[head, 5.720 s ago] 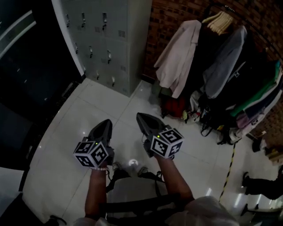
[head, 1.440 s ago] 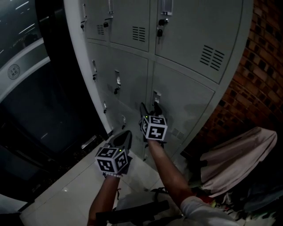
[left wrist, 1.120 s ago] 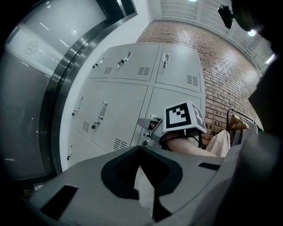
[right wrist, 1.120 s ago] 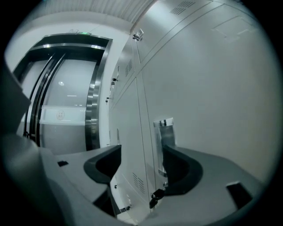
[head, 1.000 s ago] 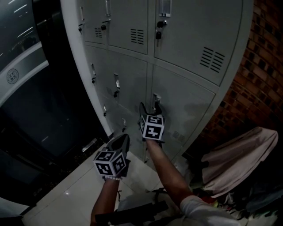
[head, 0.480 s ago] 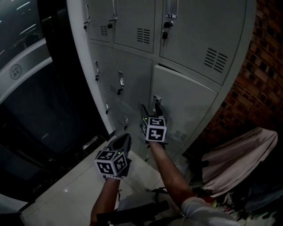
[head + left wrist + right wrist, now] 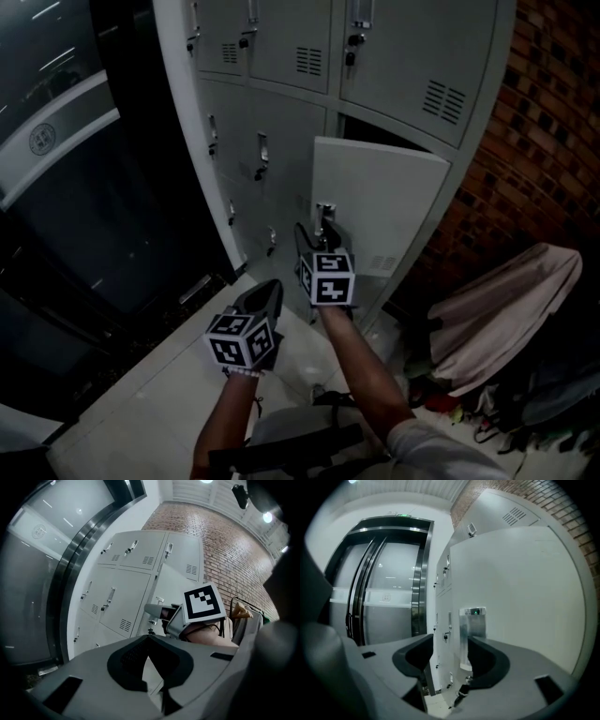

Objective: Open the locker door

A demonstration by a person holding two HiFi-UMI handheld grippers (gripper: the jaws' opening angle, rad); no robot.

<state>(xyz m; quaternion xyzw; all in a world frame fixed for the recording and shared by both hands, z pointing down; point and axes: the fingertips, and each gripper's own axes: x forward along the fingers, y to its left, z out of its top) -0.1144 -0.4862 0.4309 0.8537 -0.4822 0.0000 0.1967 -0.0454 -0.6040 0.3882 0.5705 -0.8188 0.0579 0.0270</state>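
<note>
Grey steel lockers (image 7: 281,122) stand against a brick wall (image 7: 544,141), with a pale tiled floor (image 7: 141,394) below and dark glass panelling off to the left. One locker door (image 7: 384,197) in the lower tier of the right-hand column stands partly open. Its free edge is swung out toward the person, and a dark gap shows along its top.

The right hand-held gripper (image 7: 451,641) is at that free edge. The door's edge and its metal handle (image 7: 472,630) sit between the jaws. The jaws are closing around them, though the pads do not yet look pressed on, so the handle is not yet clamped. The left hand-held gripper (image 7: 149,639) hangs lower and to the left, well apart from the lockers. It is clenched with its tips meeting and nothing between them.

The step in hand looks like the swing itself: the latch is free and the door is part-way out, but not wide open. The next move probably calls for a firmer hold on the handle or the edge. After that comes a pull along the door's arc, away from the hinge side on the right. The pull should follow the curve so that the thin metal edge does not slip out from between the pads.
</note>
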